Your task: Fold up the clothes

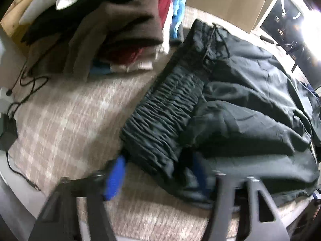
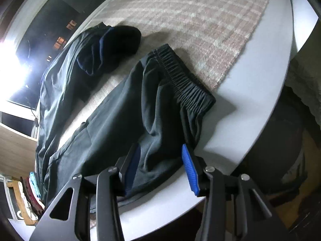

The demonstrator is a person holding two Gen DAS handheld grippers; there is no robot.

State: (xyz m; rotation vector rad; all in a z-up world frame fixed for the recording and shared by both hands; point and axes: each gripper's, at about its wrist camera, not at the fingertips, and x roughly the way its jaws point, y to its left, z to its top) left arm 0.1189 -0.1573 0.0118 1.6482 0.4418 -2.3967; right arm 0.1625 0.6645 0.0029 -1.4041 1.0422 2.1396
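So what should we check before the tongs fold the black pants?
1. Right tongs around the pants edge: ok, cloth lies between open blue pads, not yet pinched.
2. Left tongs at the stretchy waistband: ok, open, cloth between.
3. Pants lying flat: not ok, wrinkled and bunched.
4. Pants fully on the checked mat: not ok, the waistband end hangs onto the bare table.
5. Folded clothes pile out of the way: ok.

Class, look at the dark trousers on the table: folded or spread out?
Partly folded: the dark trousers lie doubled lengthwise, elastic waistband stacked at one end, legs still stretched out long.
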